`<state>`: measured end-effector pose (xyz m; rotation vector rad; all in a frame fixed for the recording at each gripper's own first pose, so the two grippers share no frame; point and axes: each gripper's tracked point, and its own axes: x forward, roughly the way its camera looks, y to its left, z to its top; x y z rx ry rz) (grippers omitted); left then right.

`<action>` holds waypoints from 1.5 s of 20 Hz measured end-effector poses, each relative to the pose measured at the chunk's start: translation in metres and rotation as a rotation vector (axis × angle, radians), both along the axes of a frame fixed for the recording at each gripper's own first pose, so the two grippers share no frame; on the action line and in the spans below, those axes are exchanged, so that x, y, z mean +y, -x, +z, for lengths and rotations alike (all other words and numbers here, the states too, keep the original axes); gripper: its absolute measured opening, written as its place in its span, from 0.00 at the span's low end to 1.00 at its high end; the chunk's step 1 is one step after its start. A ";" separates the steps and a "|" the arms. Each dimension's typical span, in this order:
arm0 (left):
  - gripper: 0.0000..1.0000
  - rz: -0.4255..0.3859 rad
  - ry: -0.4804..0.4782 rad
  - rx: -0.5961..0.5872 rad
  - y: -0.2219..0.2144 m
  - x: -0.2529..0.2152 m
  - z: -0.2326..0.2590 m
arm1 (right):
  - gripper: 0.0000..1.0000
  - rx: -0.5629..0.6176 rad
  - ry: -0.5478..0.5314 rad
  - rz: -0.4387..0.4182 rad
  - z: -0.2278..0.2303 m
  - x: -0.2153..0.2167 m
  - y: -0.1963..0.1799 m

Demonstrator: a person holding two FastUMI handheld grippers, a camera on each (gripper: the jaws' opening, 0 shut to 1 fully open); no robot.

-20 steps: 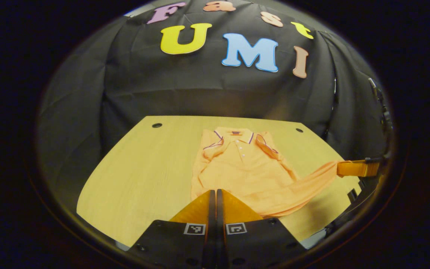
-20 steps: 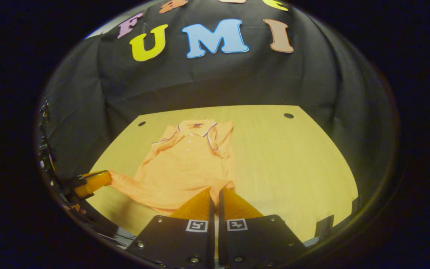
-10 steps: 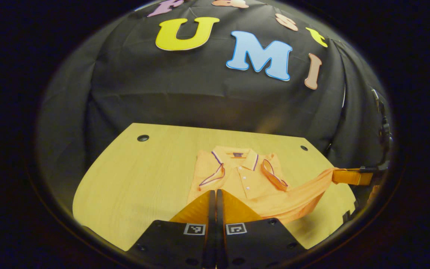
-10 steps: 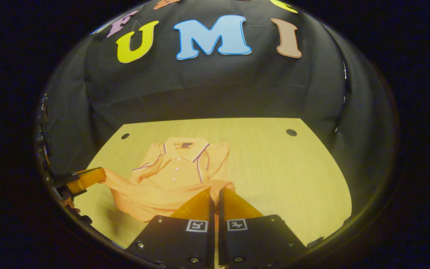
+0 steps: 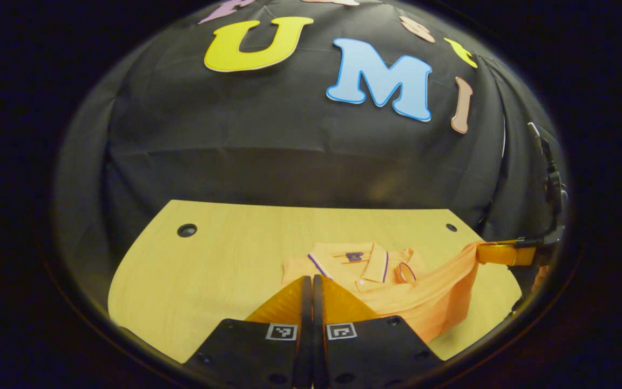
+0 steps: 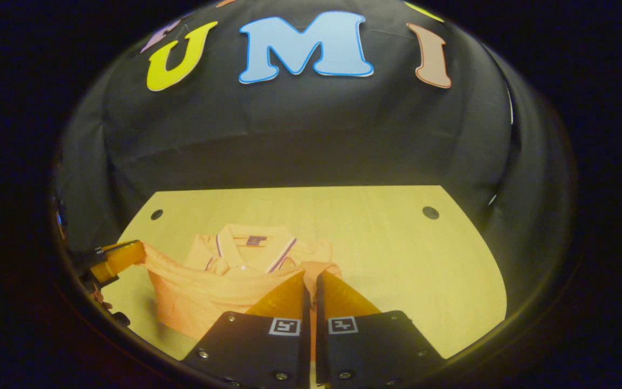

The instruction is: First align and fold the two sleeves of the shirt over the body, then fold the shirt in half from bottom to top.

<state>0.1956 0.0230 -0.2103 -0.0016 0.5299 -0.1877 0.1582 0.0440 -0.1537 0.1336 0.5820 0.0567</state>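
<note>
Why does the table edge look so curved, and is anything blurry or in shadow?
Left gripper view: the fisheye lens bows the table edge; the lifted shirt casts a shadow beneath. Right gripper view: same bending, dim warm light, the far gripper at the rim looks soft.

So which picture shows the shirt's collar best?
The right gripper view: the collar lies open above the lifted hem, both striped edges and the tag visible. In the left gripper view the collar sits lower, its near part hidden behind the left tongs.
</note>
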 end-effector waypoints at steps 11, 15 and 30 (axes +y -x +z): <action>0.06 0.020 -0.002 -0.032 -0.109 0.017 -0.036 | 0.04 0.049 0.069 -0.020 -0.032 0.010 -0.103; 0.05 0.010 -0.033 -0.042 -0.131 0.019 -0.051 | 0.04 0.084 0.092 -0.036 -0.053 0.007 -0.122; 0.71 0.012 -0.034 0.031 -0.121 0.018 -0.064 | 0.54 0.083 0.152 -0.025 -0.047 0.009 -0.115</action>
